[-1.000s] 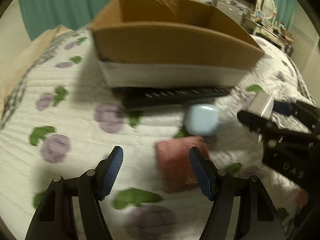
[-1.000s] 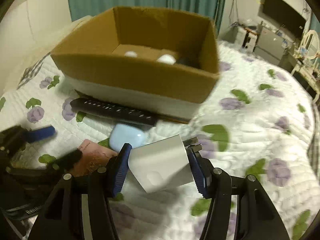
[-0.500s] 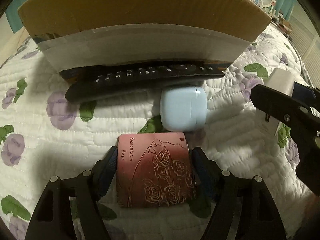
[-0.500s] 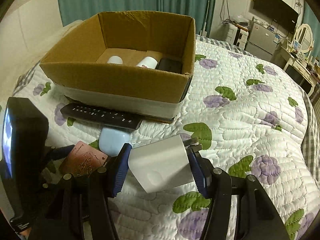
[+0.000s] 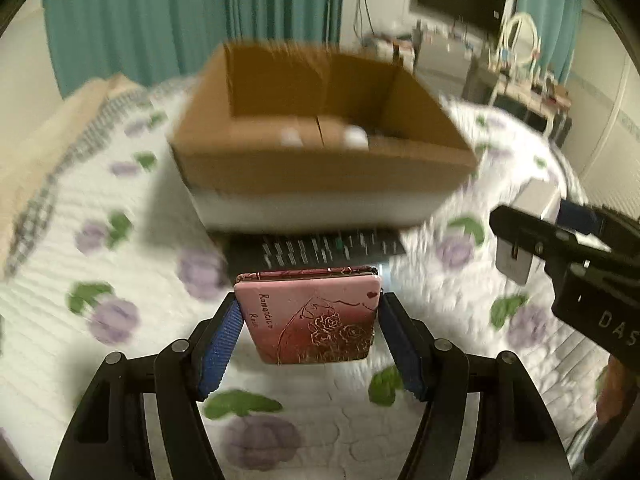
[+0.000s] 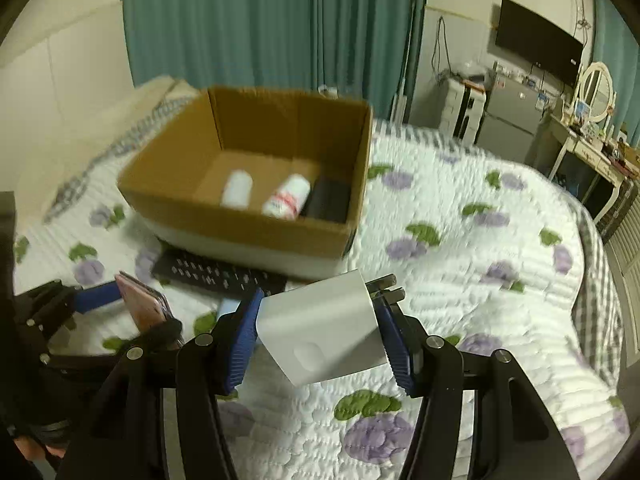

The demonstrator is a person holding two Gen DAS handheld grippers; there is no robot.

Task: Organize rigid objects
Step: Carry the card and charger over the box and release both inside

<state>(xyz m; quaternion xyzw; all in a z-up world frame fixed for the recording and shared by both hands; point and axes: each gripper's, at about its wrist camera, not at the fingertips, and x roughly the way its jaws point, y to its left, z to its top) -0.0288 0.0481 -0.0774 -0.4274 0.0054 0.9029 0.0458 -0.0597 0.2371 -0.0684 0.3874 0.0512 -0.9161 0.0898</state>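
Note:
A pink tin with rose print (image 5: 320, 328) hangs above the quilt between the blue pads of my left gripper (image 5: 310, 308), whose jaws are closing on it and carry it. The tin (image 6: 144, 304) also shows at the left of the right wrist view. My right gripper (image 6: 320, 308) is shut on a white charger block (image 6: 320, 332), prongs pointing right, held above the bed. An open cardboard box (image 6: 256, 232) stands ahead of both, with two white bottles (image 6: 288, 196) and a black object (image 6: 328, 200) inside.
A black remote (image 5: 320, 248) lies against the box's front wall (image 5: 320, 172). A pale blue case (image 6: 228, 304) peeks out behind my right gripper's left finger. The flowered quilt (image 6: 480, 240) stretches right; a dresser and television stand beyond the bed.
The left gripper came down around the pink tin, closed on it and lifted it off the quilt. The right gripper rose with the charger, so the box's inside shows more.

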